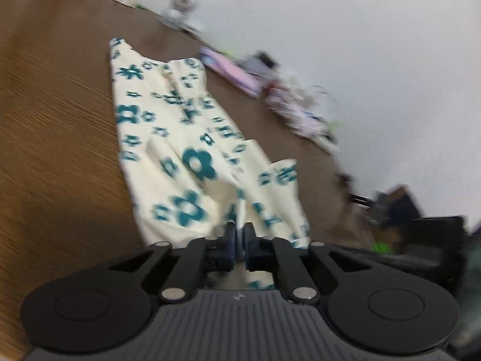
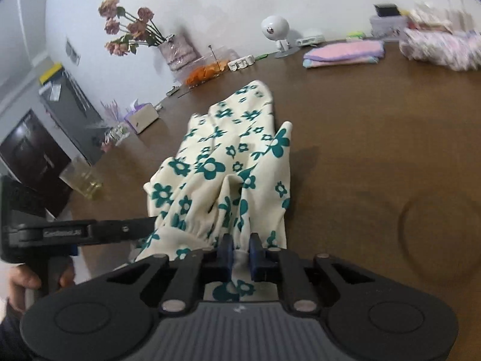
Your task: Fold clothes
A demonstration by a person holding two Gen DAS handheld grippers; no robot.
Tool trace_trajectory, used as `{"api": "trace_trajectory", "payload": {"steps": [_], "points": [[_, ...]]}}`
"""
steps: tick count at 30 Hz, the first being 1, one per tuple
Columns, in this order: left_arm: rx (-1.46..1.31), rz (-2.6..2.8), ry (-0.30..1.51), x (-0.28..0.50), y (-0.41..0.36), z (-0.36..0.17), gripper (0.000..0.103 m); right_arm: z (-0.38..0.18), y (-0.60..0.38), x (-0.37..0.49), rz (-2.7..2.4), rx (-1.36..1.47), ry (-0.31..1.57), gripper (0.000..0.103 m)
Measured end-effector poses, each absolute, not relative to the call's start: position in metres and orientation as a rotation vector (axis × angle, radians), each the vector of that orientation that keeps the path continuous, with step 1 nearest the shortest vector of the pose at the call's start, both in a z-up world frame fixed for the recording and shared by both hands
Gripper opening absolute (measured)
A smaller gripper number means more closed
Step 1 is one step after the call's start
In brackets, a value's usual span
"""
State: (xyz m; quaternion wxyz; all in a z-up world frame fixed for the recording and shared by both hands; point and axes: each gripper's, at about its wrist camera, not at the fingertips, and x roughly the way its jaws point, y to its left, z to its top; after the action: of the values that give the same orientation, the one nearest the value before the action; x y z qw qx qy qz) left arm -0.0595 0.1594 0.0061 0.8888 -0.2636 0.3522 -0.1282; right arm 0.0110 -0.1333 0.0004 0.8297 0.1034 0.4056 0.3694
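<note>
Right tool (image 2: 239, 248): nearest the lens at 6 o'clock; blue pads pinched on a gathered, elasticated edge of the garment.
Left tool (image 1: 239, 234): at 6 o'clock in its own view, pads nearly together with cloth between them; gripping the same edge further along. In the right view its body comes in from 9 o'clock, a hand (image 2: 22, 279) on its grip.
Garment (image 2: 228, 162): cream cloth with teal flowers; near edge lifted between both tools, the rest trailing toward 12 o'clock on the counter (image 2: 375, 138), rumpled, one flap turned over.
Progress: garment in hand and not a tidy folded packet; creasing and squaring appear to remain. Whether it is being spread or doubled over cannot be told.
Folded cloth (image 2: 344, 55): pink, stacked flat at 1 o'clock, far side.
Small white camera (image 2: 275, 30): 12 o'clock, by the wall.
Flowers in vase (image 2: 132, 28): 10 o'clock.
Writing: faint lettering on the left tool's body, too blurred to read; no other legible label.
</note>
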Motion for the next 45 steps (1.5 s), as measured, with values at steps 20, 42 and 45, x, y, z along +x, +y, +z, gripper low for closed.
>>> {"api": "trace_trajectory", "payload": {"steps": [20, 42, 45], "points": [[-0.728, -0.376, 0.699, -0.082, 0.173, 0.003, 0.003, -0.008, -0.155, -0.027, 0.959, 0.551, 0.71, 0.004], [-0.754, -0.281, 0.729, -0.081, 0.191, -0.027, 0.01, -0.018, -0.146, -0.009, 0.783, 0.424, 0.77, 0.01], [-0.729, -0.277, 0.719, -0.081, 0.189, -0.026, 0.011, 0.004, -0.15, -0.026, 0.789, 0.333, 0.65, 0.01]]}}
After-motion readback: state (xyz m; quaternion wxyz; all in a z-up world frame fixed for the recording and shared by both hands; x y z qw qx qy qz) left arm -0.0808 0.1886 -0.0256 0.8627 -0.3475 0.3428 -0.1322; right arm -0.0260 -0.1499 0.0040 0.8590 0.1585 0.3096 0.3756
